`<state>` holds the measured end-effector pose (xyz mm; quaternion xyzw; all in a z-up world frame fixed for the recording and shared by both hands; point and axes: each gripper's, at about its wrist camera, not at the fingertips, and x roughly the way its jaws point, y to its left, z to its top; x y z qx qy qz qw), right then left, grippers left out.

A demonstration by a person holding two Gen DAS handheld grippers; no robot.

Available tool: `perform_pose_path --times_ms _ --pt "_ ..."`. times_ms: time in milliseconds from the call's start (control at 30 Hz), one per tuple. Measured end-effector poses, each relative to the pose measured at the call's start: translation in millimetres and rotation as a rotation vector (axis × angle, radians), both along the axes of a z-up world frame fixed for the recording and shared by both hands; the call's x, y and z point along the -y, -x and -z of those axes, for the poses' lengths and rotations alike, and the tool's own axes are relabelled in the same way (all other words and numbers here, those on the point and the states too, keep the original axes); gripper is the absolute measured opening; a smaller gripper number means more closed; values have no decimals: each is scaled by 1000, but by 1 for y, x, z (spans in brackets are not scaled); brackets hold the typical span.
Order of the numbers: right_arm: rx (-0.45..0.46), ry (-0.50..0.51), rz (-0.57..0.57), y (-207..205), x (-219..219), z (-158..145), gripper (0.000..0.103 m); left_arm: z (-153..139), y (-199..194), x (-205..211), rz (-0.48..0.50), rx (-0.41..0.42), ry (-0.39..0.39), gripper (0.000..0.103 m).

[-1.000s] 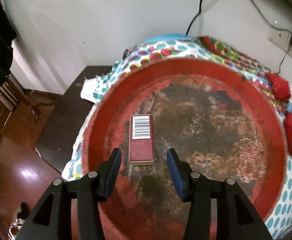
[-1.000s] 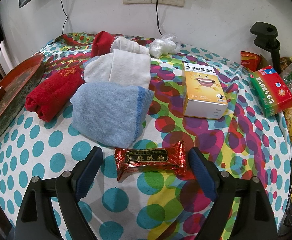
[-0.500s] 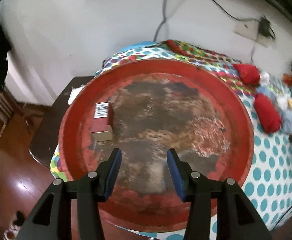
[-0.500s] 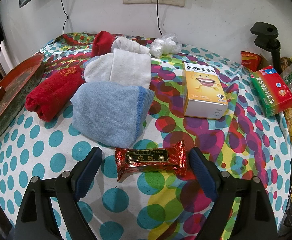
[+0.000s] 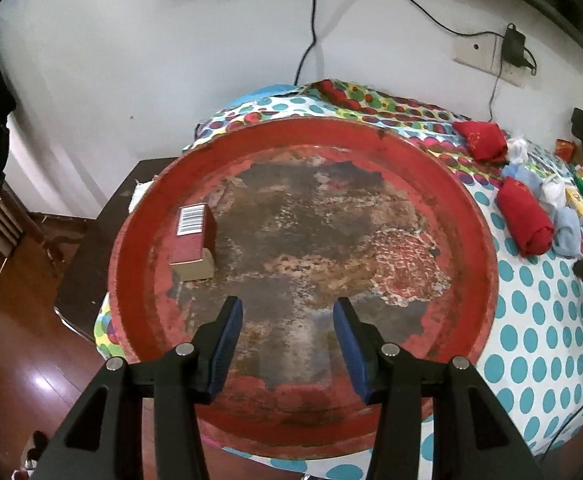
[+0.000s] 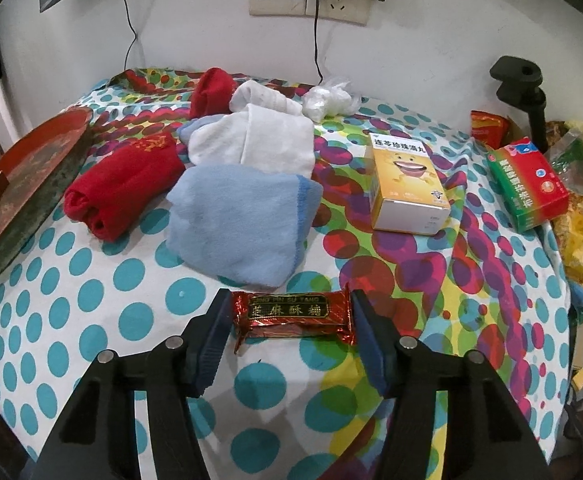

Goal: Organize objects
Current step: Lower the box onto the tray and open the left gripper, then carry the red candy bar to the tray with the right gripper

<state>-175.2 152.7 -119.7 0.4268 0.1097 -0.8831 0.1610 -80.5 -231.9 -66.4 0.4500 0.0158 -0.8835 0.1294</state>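
Note:
A worn round red tray [image 5: 467,216] lies at the table's left end; it also shows in the right wrist view [image 6: 31,184]. A small dark red box [image 5: 193,236] with a barcode lies in it at the left. My left gripper [image 5: 287,324] is open and empty above the tray's near part. My right gripper [image 6: 289,320] has its jaws against both ends of a red foil candy bar [image 6: 291,314] lying on the dotted tablecloth.
Rolled red cloth [image 6: 123,184], blue cloth [image 6: 239,220] and white cloth [image 6: 255,140] lie mid-table. A yellow medicine box [image 6: 407,180] and a green-red box [image 6: 527,184] sit to the right, with snack bags [image 6: 579,216] at the edge. A dark side table [image 5: 91,248] stands beyond the tray.
My left gripper drew back from the dark red box, which stays in the tray. My right gripper's jaws closed in onto the candy bar's ends.

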Motion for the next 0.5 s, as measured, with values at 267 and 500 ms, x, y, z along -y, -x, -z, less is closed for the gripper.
perform_pose_path --times_ms 267,500 --pt "-16 10 -18 -23 20 -25 55 -5 -6 18 -46 -19 6 48" --pt "-14 11 -105 -41 70 -42 55 -10 -12 40 -106 -37 -16 48"
